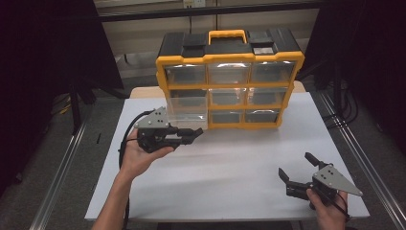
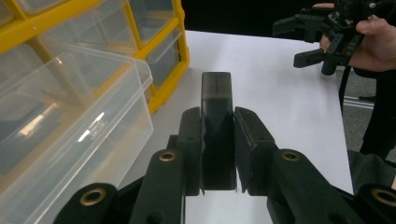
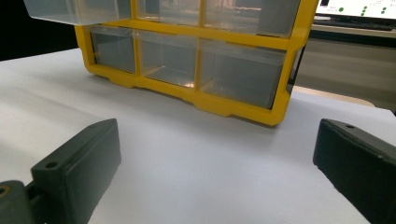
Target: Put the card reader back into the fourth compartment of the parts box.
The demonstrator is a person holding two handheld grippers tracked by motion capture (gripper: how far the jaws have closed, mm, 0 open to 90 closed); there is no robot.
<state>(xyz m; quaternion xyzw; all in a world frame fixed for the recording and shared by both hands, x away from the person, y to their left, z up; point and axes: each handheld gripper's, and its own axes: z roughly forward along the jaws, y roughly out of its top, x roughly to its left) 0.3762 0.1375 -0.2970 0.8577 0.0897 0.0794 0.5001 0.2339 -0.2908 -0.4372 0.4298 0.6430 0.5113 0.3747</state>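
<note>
A yellow and black organizer [image 1: 229, 60] with clear drawers stands at the back of the white table [image 1: 230, 191]. Its middle-left drawer [image 1: 186, 112] is pulled out and looks empty; it also shows in the left gripper view [image 2: 70, 130]. My left gripper [image 1: 194, 133] hovers just in front of that drawer, shut on a small dark rectangular block [image 2: 215, 88] that sticks out past the pads [image 2: 218, 114]. My right gripper [image 1: 296, 164] rests low at the table's front right, open, with nothing between its jaws [image 3: 217, 140].
The organizer's bottom row of shut clear drawers [image 3: 205, 100] faces the right gripper across bare table. The pulled-out drawer [image 3: 70, 11] juts forward above that row. Dark floor and metal rails flank the table on both sides.
</note>
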